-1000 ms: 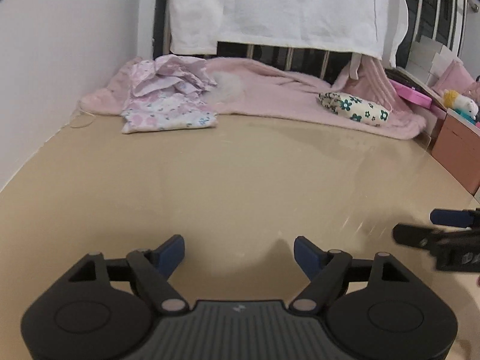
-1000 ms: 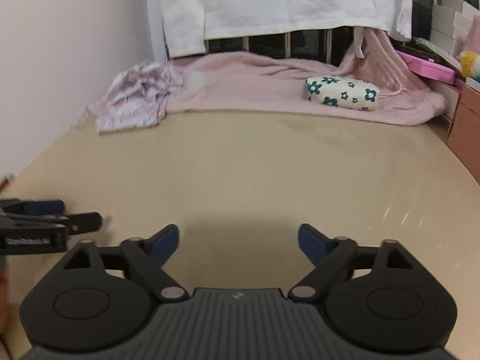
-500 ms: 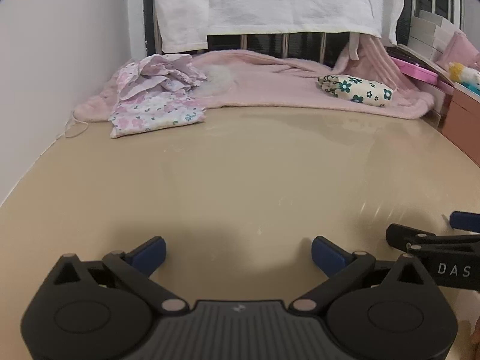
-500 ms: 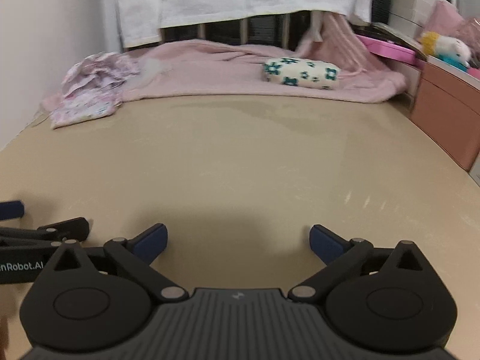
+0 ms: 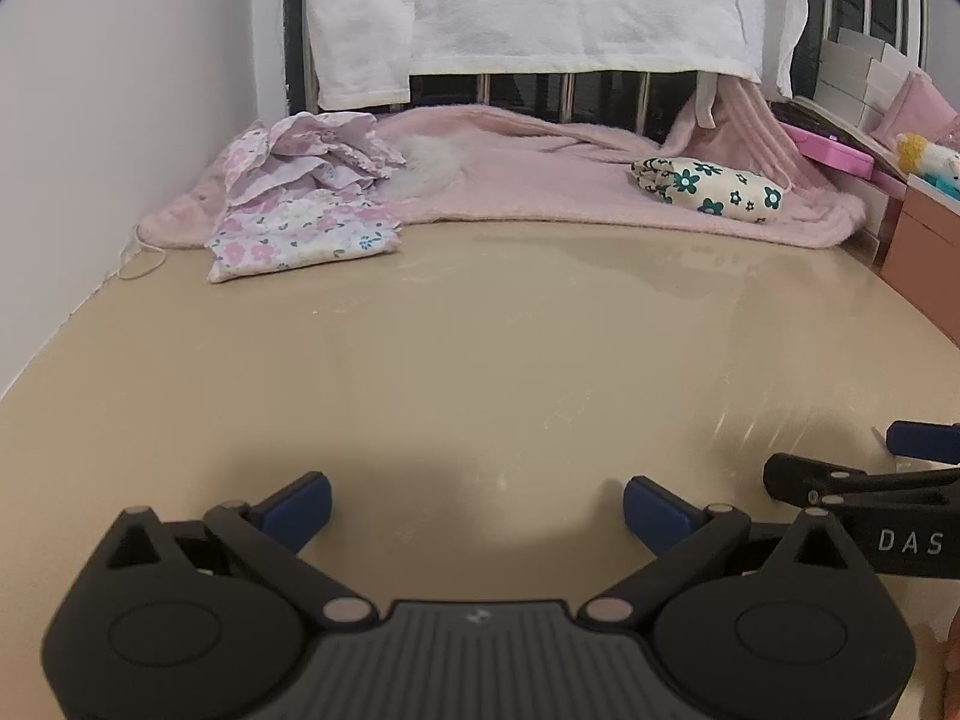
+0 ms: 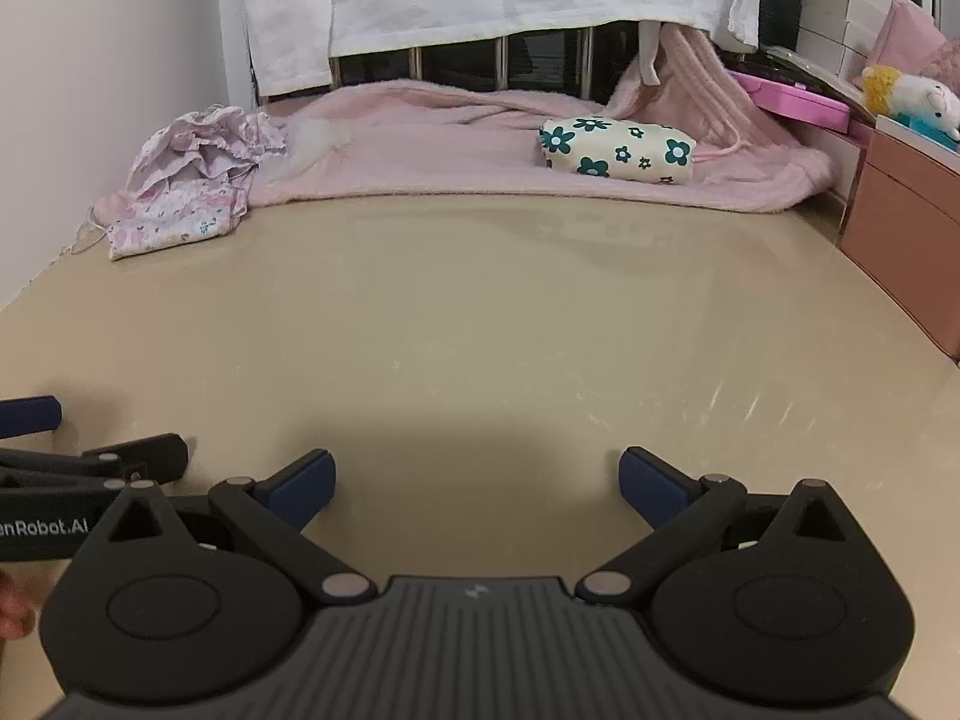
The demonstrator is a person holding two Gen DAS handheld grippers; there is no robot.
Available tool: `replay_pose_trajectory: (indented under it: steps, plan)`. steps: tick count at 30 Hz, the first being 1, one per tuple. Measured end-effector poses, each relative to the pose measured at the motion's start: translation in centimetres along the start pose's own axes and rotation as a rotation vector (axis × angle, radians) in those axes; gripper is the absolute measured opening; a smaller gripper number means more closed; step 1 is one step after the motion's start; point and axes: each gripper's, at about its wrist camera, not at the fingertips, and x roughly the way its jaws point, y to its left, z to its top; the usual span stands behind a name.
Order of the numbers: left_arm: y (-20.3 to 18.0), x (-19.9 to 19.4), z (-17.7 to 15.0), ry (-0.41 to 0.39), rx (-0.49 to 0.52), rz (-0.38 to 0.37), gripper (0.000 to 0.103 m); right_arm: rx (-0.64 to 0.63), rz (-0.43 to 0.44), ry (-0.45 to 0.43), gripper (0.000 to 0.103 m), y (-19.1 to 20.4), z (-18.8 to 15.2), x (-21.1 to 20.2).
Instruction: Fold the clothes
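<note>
A crumpled heap of pink floral clothes point(image 5: 300, 210) point(image 6: 186, 192) lies at the far left of the beige surface point(image 5: 480, 360), by the wall. A folded cream piece with dark green flowers point(image 5: 708, 189) point(image 6: 618, 150) rests at the far right on a pink blanket point(image 5: 540, 180). My left gripper point(image 5: 477, 492) point(image 6: 117, 432) hovers open over the bare near part, nothing between its blue pads. My right gripper point(image 6: 477, 465) point(image 5: 834, 456) is beside it on the right, also open with nothing between its pads. Both are far from the clothes.
A white towel point(image 5: 540, 6) hangs over a railed headboard at the back. A white wall point(image 5: 120, 120) borders the left. A pink-brown cabinet point(image 6: 906, 228) with a plush toy point(image 6: 912, 99) and a pink box point(image 6: 792, 99) stands at the right edge.
Both grippers' jaws have spread wider. The left gripper shifted slightly, and the right gripper now shows closer beside it. The clothes have not moved.
</note>
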Motion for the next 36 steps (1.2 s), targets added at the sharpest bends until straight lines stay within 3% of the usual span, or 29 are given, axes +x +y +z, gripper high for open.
replay_pose_trajectory:
  steps: [36]
  plan:
    - [0.04, -0.03, -0.16, -0.003, -0.002, 0.009, 0.103, -0.004, -0.006, 0.000, 0.102, 0.02, -0.07, 0.07]
